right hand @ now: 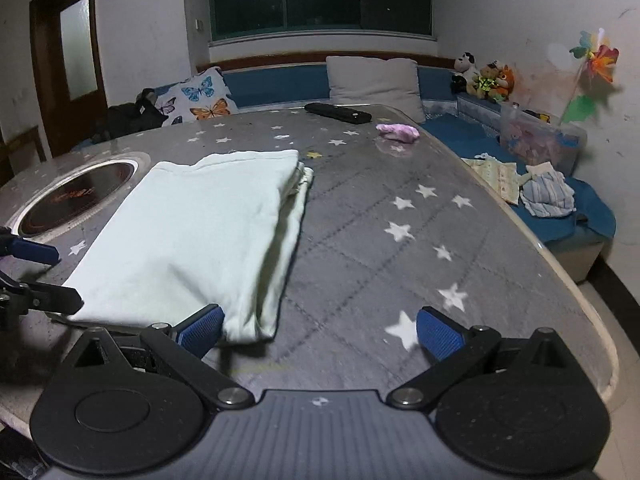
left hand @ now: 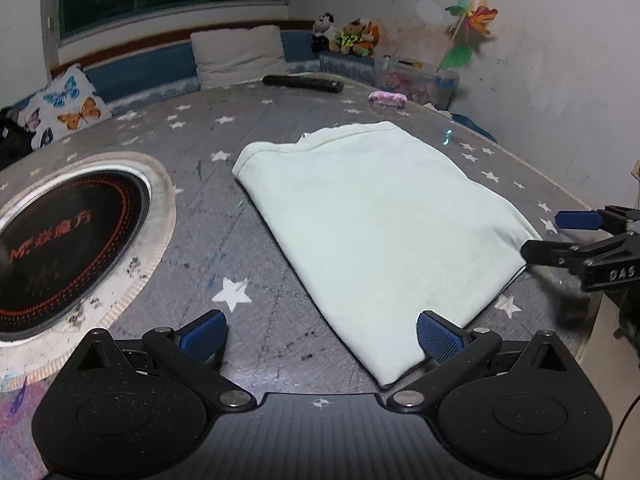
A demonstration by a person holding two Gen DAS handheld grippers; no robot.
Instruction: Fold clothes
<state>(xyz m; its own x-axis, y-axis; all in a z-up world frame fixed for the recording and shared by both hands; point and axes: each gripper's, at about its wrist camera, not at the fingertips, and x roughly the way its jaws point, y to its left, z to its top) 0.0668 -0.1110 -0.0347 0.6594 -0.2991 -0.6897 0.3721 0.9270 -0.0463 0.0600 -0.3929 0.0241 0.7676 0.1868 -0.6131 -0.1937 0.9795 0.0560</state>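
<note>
Pale garment (left hand: 372, 220) lying flat on the counter (left hand: 248, 264), already folded into a thick oblong, layered edges showing along its right side in the right wrist view. Left tongs (left hand: 320, 338) spread wide, gripping nothing, right pad just touching the near left corner. Right tongs (right hand: 320, 334) likewise wide open and empty, left pad at the near right corner. Both set at the near hem, probably to pinch each corner and carry that edge over for another fold. Hotplate (left hand: 60, 248) set into the counter just left of the cloth, apart from it. Remote (left hand: 304, 83) and pink scrap (left hand: 387, 98) far back, well clear of the work.
</note>
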